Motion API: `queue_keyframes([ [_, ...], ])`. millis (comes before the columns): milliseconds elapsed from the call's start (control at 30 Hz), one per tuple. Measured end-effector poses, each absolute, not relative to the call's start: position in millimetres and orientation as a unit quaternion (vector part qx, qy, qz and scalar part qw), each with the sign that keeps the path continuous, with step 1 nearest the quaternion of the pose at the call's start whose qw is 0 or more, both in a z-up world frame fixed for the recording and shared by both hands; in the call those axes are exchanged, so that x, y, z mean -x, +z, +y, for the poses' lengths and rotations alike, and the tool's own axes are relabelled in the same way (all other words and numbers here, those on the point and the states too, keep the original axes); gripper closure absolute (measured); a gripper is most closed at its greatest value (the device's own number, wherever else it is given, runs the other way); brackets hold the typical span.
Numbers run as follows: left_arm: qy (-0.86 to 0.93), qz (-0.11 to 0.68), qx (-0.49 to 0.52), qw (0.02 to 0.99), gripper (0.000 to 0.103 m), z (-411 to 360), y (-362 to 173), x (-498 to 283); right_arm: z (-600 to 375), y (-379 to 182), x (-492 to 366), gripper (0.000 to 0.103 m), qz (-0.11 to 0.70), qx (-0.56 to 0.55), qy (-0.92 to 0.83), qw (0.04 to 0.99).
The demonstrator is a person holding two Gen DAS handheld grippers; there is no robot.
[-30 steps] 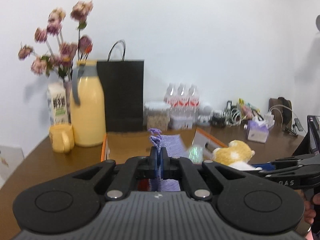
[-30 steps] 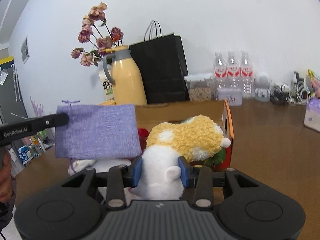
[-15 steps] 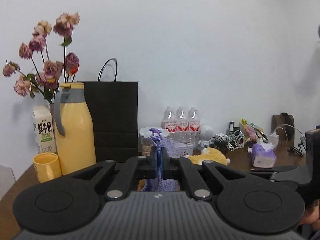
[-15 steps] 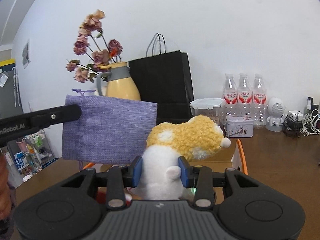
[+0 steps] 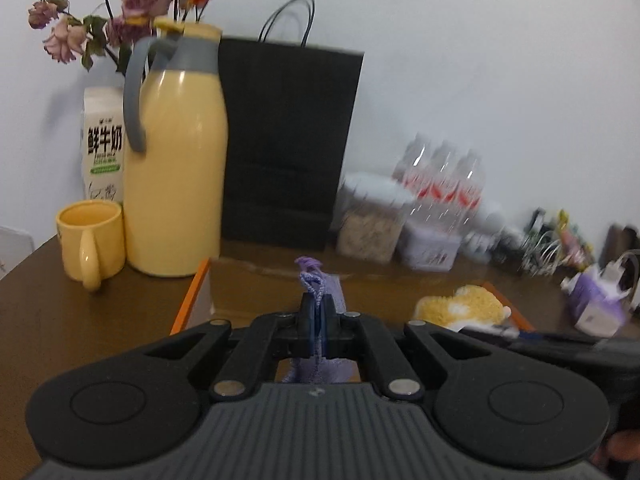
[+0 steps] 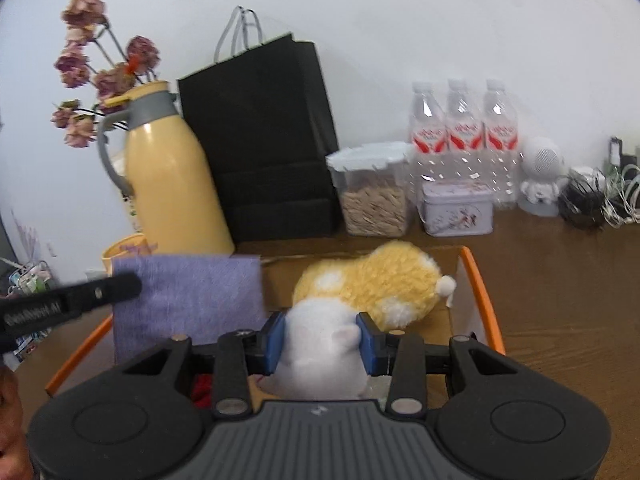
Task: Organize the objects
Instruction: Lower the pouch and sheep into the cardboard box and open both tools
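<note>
My left gripper (image 5: pixel 318 322) is shut on the top edge of a flat purple drawstring pouch (image 5: pixel 320 284), which hangs below the fingers. In the right wrist view the pouch (image 6: pixel 188 296) hangs over the left half of an open cardboard box with orange edges (image 6: pixel 480 300). My right gripper (image 6: pixel 322 338) is shut on the white belly of a yellow and white plush toy (image 6: pixel 372 280), held over the box's right half. The left wrist view shows the plush toy (image 5: pixel 460 308) to the right, over the box (image 5: pixel 188 304).
Behind the box stand a yellow thermos jug (image 5: pixel 176 168), a yellow mug (image 5: pixel 90 236), a milk carton (image 5: pixel 104 144), dried flowers (image 6: pixel 92 68), a black paper bag (image 6: pixel 260 140), an oat container (image 6: pixel 372 192), a tin (image 6: pixel 456 208) and three water bottles (image 6: pixel 462 132). Cables (image 6: pixel 600 200) lie at the right.
Both grippers have dipped from a raised, level view toward the box and moved nearer to the jug and bag. Each keeps its hold; pouch and plush toy now hang lower over the box.
</note>
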State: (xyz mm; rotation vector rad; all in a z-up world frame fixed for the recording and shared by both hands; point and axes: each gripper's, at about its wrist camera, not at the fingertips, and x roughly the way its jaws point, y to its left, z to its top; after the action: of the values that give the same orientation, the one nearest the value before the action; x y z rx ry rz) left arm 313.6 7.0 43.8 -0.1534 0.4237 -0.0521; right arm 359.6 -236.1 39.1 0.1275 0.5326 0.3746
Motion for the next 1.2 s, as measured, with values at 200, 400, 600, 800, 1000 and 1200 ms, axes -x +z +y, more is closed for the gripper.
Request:
queue_keyframes([
  [200,-0.011,0.226,0.061,0.972,0.099,4.5,37.1,-315.9,-233.9,34.2,-361.2,0.069,0.267,-0.059,0.191,0.943],
  [400,0.004,0.22,0.042,0.975,0.069,1.3,36.0,-310.9,-234.4,38.3,-352.6,0.053,0.266,-0.058,0.2,0.941],
  [600,0.016,0.187,0.032,0.982,0.01,-0.5,44.3,-298.0,-235.8,45.1,-341.0,0.016,0.254,-0.051,0.198,0.945],
  [800,0.031,0.165,0.023,0.986,0.0,-4.0,53.6,-287.4,-240.9,50.4,-332.3,0.0,0.242,-0.049,0.194,0.95],
  [1000,0.03,0.158,0.021,0.987,0.0,-6.6,62.8,-277.3,-243.1,58.4,-321.6,0.0,0.23,-0.043,0.192,0.953],
  [1200,0.023,0.143,0.024,0.989,0.0,-4.9,76.8,-254.3,-242.7,71.1,-299.2,0.0,0.213,-0.032,0.199,0.956],
])
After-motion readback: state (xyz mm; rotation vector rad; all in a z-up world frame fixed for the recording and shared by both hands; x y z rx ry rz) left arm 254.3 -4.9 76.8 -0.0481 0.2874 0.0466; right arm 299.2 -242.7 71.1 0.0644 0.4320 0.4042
